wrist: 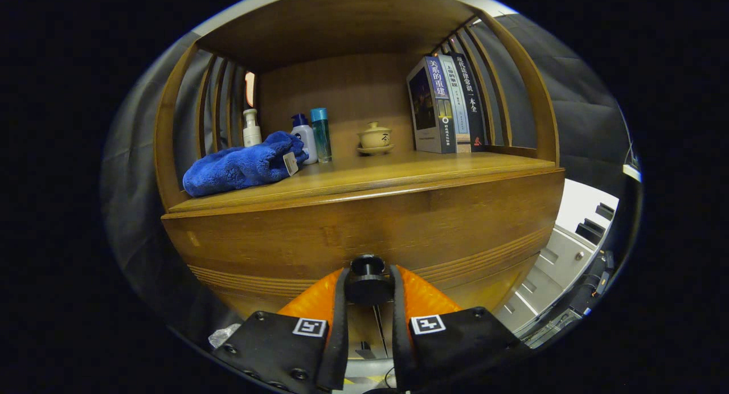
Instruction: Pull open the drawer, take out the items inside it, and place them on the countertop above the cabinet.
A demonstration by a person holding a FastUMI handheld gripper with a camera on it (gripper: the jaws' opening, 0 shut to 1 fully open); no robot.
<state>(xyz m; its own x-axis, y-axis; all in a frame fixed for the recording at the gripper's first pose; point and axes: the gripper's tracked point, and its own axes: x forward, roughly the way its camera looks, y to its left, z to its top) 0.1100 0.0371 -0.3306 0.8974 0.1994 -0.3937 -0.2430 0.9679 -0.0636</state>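
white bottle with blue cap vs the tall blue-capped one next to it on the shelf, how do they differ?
The white bottle is opaque, squat and partly hidden behind the blue towel; the teal bottle is see-through, slimmer, taller and stands clear. Both stand upright on the countertop. The gripper clasps the drawer knob.

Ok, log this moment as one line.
gripper: jaws shut on drawer knob | drawer front: closed | blue towel: on countertop

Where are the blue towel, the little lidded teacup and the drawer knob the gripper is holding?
Blue towel (pixel 242 165): gripper view, middle of its folds.
Lidded teacup (pixel 374 136): gripper view, cup's side.
Drawer knob (pixel 367 281): gripper view, knob's body, clamped between the gripper (pixel 367 294) fingers.
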